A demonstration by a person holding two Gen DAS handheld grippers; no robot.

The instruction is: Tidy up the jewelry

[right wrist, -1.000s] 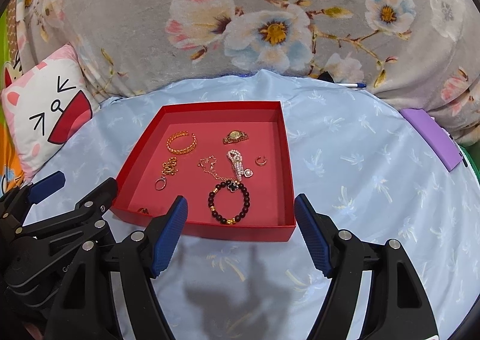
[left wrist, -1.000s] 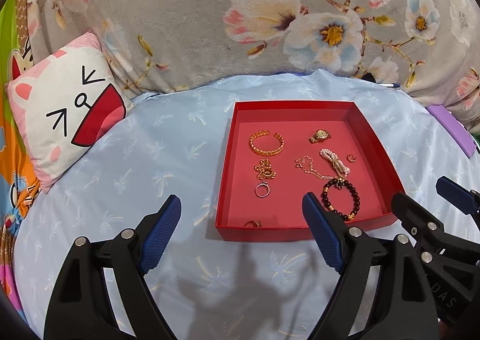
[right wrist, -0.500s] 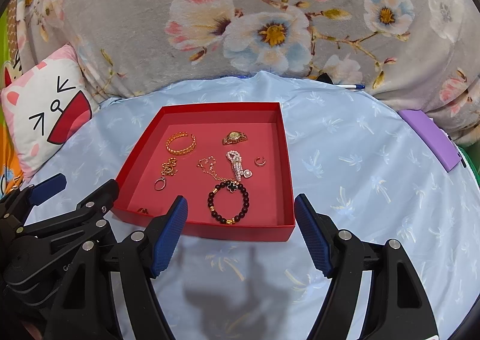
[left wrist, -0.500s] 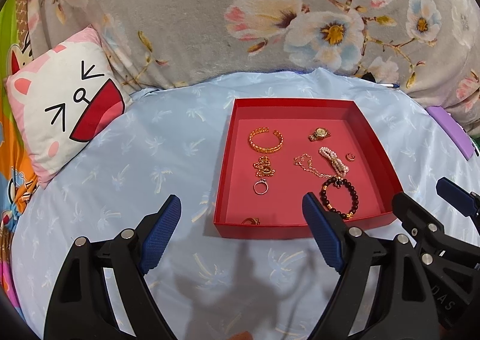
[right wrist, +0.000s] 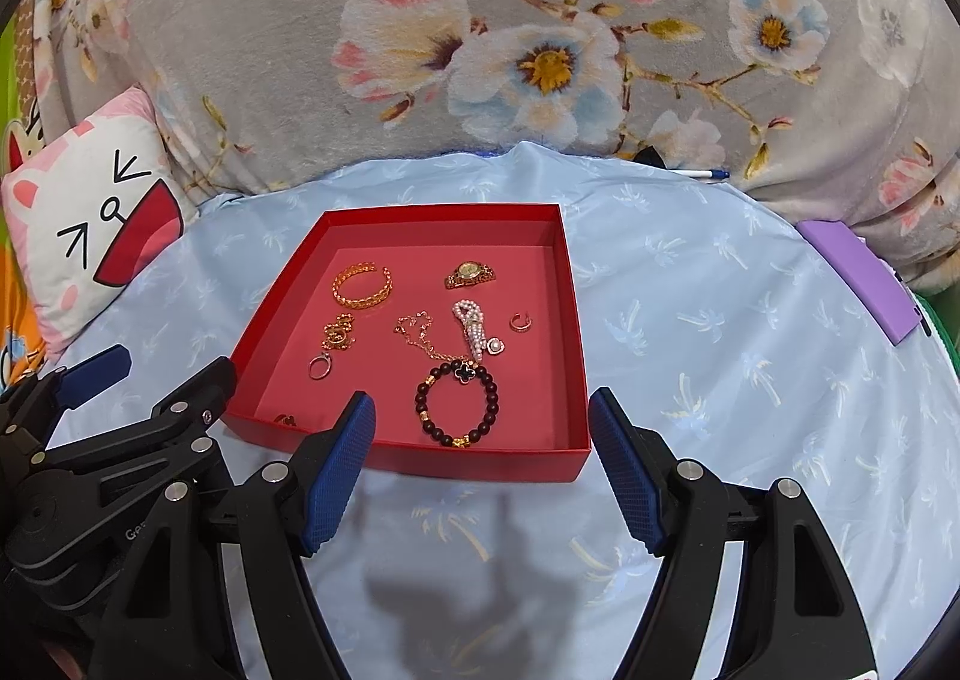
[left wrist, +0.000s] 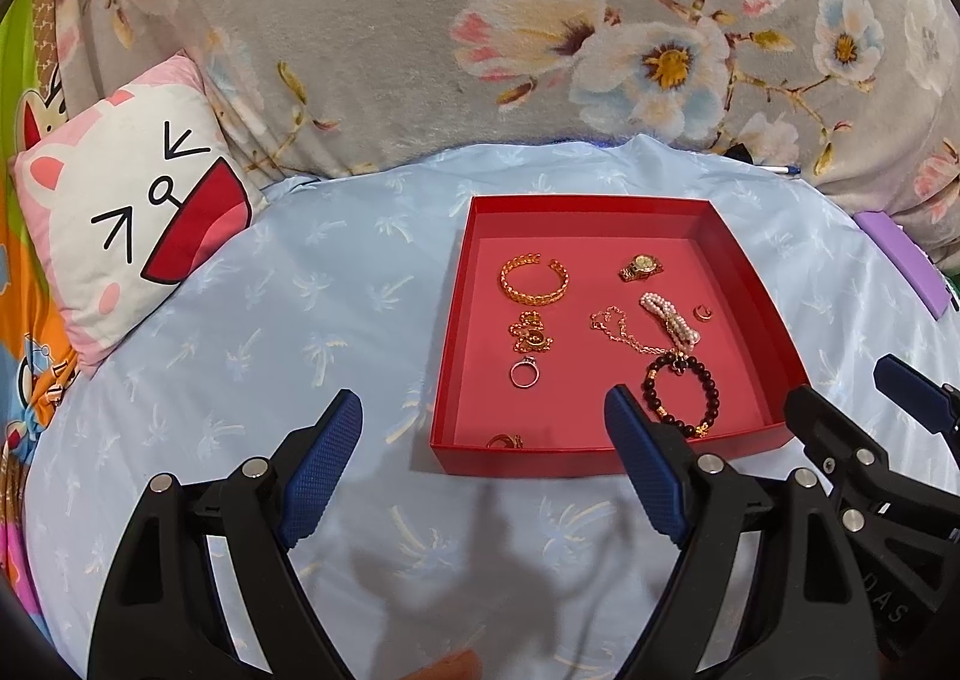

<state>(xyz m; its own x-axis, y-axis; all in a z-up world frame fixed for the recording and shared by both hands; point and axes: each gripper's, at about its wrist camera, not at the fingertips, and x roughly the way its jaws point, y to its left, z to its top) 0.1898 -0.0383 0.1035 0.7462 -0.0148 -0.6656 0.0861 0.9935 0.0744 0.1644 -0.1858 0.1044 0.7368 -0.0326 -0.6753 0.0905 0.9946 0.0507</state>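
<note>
While both grippers hover short of the red tray [right wrist: 576, 320] on the blue bedsheet [right wrist: 720, 332], the beaded bracelet [right wrist: 458, 404] lies nearest its front wall, straight ahead of the right gripper [right wrist: 482, 464] (the closer one); the left gripper [left wrist: 483, 470] sits off to its left; both jaws stand wide open, holding nothing.
</note>
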